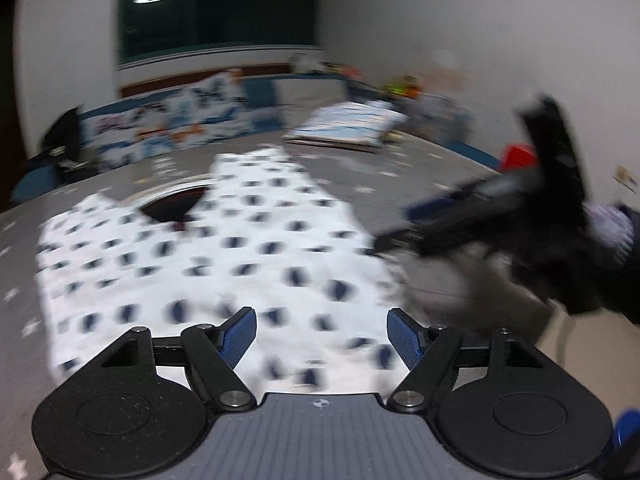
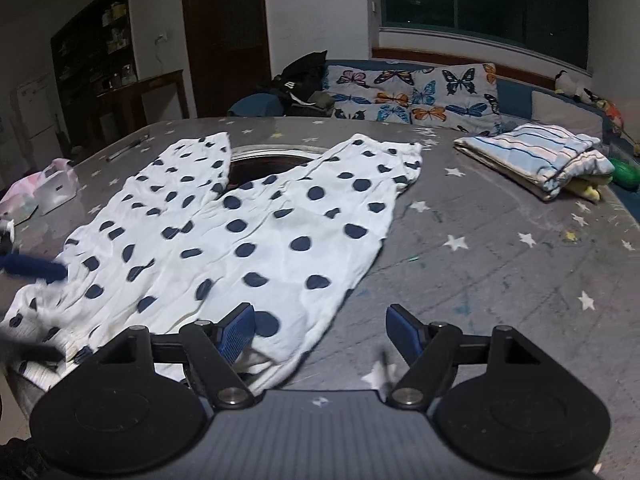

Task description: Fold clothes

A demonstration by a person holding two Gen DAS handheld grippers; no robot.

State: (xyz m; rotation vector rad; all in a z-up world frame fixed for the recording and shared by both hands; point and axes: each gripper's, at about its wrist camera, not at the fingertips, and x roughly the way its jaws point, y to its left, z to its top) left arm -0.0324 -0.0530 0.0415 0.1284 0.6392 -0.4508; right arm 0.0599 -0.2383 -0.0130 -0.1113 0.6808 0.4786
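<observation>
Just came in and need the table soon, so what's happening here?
A person holding a gripper in each hand is folding clothes. White polka-dot trousers lie spread flat on the star-print table. The left gripper and right gripper both hang open over the near end, holding nothing. A folded striped cloth sits at the far right.

White polka-dot trousers lie spread flat on grey star-print table. Right gripper jaws apart over waistband edge, nothing between them. Folded striped cloth far right.
</observation>
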